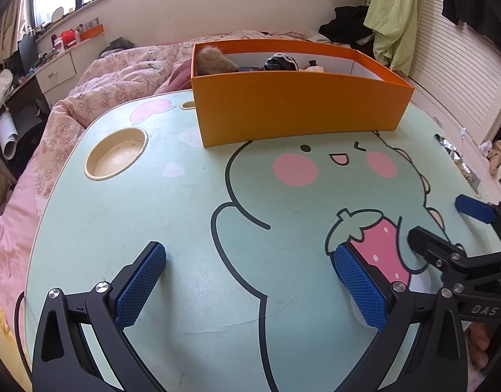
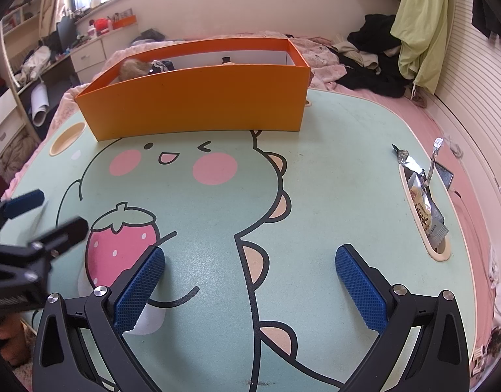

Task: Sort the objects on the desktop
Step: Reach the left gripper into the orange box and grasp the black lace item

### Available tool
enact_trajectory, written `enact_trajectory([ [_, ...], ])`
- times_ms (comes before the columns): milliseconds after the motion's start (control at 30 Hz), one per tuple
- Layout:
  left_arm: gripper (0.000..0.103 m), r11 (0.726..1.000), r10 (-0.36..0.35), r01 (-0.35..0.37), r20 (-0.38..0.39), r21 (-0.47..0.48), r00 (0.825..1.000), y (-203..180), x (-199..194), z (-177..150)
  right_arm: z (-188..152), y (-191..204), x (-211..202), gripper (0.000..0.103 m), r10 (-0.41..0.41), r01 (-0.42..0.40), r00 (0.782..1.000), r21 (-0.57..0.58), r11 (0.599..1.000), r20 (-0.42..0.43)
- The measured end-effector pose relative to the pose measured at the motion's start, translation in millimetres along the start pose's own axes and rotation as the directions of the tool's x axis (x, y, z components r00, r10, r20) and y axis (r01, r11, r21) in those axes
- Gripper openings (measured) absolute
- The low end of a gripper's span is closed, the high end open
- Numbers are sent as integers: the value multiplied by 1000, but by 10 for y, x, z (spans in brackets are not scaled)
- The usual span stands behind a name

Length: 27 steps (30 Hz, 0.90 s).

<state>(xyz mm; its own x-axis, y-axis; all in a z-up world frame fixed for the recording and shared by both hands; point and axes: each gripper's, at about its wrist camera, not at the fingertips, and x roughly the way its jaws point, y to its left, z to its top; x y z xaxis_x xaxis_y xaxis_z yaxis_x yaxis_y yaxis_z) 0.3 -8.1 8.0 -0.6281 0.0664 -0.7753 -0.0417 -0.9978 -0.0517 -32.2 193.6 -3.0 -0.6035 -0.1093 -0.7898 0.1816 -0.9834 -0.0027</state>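
Note:
An orange box [image 1: 296,107] stands at the far side of the green cartoon lap table [image 1: 191,235]; it also shows in the right wrist view [image 2: 198,101]. It holds a furry brown item [image 1: 214,60], a black item [image 1: 279,62] and a small white figure [image 1: 314,65]. My left gripper [image 1: 250,261] is open and empty over the near table. My right gripper [image 2: 250,268] is open and empty over the near table, and shows in the left wrist view [image 1: 446,225]. A foil snack wrapper [image 2: 423,196] lies in the slot at the table's right edge.
A round cup recess [image 1: 116,153] is sunk in the table's far left. The table sits on a bed with pink bedding [image 1: 96,78]. Clothes [image 2: 374,62] are piled at the back right. A slatted wall [image 2: 472,98] runs along the right.

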Motion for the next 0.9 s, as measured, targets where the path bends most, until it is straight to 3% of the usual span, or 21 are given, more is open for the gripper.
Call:
enact_trajectory([
  [100,101,1000,-7,7,60,-3,998,28,-180,191,0,1,1,103,0,0,1000,0,1000,0],
  [200,92,999,-37,36,97,9,995,64,-327,507,2,1,3,103,1,-1,1000,1,1000,0],
  [267,83,996,-89,88,82,8,993,85,-332,786,3,4,3,103,0,0,1000,0,1000,0],
  [367,81,993,-116,115,50,26,992,19,-228,1201,3,8,15,103,0,0,1000,1,1000,0],
  [567,68,995,-16,23,-77,94,997,-341,381,1742,6,20,39,103,1,-1,1000,1,1000,0],
  [667,43,992,60,-41,-164,117,985,-428,756,1792,6,27,45,103,2,-2,1000,1,1000,0],
  [733,23,993,44,-21,-198,114,979,-445,886,1788,3,28,40,103,1,-1,1000,1,1000,0],
  [800,15,995,29,-12,-172,100,985,-421,840,1789,0,29,35,103,2,-2,1000,2,1000,1],
  [900,10,995,-50,60,-118,75,992,-375,651,1770,-4,30,28,103,1,-1,1000,2,1000,1],
])
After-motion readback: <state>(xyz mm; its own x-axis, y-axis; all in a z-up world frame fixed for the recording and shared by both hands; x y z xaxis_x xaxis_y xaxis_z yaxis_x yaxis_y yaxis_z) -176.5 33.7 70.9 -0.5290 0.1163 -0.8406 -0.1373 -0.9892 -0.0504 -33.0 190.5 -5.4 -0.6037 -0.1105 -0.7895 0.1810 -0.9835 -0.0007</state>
